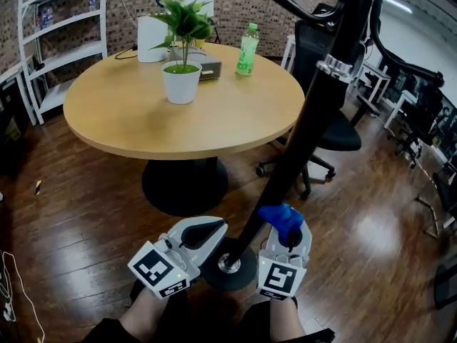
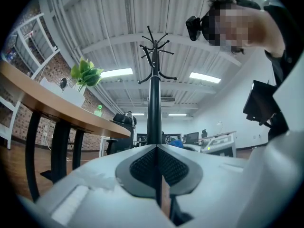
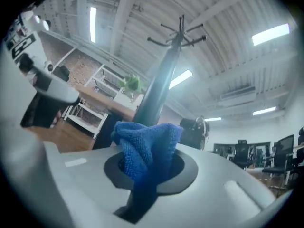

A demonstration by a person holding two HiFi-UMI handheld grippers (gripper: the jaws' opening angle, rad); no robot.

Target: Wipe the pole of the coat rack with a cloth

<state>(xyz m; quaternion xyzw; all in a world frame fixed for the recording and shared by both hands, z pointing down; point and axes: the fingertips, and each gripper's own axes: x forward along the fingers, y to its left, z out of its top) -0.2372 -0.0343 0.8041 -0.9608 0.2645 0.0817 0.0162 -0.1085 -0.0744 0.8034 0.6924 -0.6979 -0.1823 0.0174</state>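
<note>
**A:** What is held by the tongs?

**B:** A bunched blue cloth (image 3: 145, 148) is clamped in the right tongs (image 1: 287, 243). The jaws are closed on it, and folds are left spilling out above them. Nothing is held by the left tongs (image 1: 207, 233): in the left gripper view their jaws are seen pressed together, pad against pad.

**A:** Where is the cloth placed on the coat rack (image 2: 154, 80)?

**B:** It is found low on the black pole (image 1: 314, 120), just above the round base (image 1: 228, 265) that is set on the wooden floor (image 1: 93, 220). In the head view the cloth is seen right against the pole's right side. It seems to be touching, though contact cannot be confirmed. The left tongs are held at the other side of the pole, near the base and apart from it.

**A:** How much of the wiping can be judged as done?

**B:** Little can be read from the pole itself, since no dust line or cleaner stretch is shown. With the cloth gripped and set at the foot of the pole, the pick-up is judged finished and the wiping under way or about to start. The long stretch up to the metal collar (image 1: 334, 68) and the hooks (image 2: 155, 46) above it is probably left to be covered. A downward stroke may instead be ending here; which of the two it is cannot be told.
</note>
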